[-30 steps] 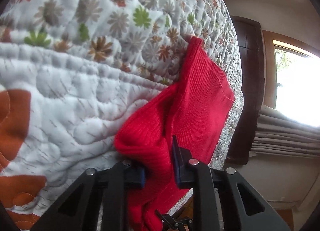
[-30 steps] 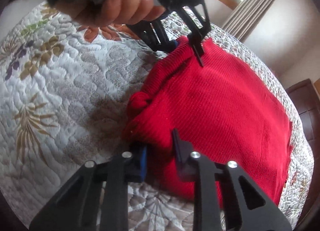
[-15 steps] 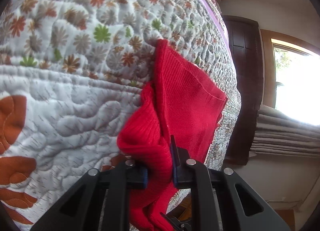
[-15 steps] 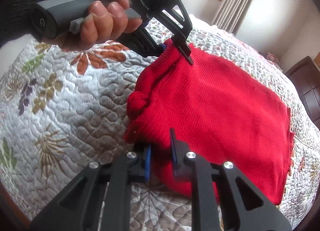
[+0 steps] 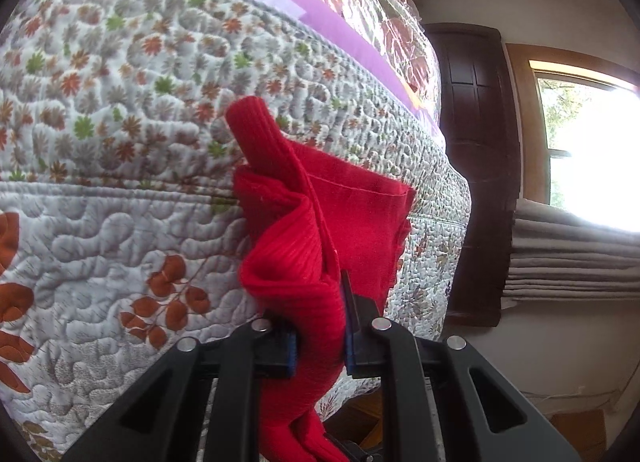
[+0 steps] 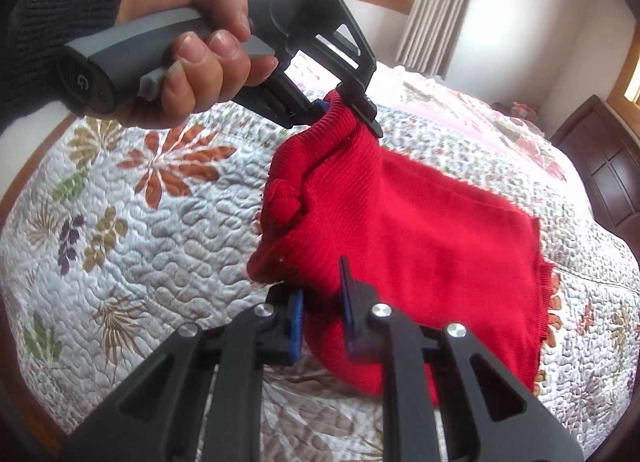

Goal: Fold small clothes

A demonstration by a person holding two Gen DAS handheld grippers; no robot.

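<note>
The right gripper [image 6: 320, 314] is closed on a bunched edge of the red knitted garment [image 6: 432, 246]. The left gripper [image 6: 344, 106], held by a hand [image 6: 188, 50], pinches another corner. The rest of the garment lies on the floral quilt [image 6: 160, 222] covering the bed.

Plain red ribbed knit garment [image 6: 432, 238] on white floral-patterned quilt [image 6: 168, 222], rust leaves.

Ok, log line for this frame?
stage: lifting edge | left gripper: shut on red garment | right gripper: shut on garment | surface: quilt
</note>
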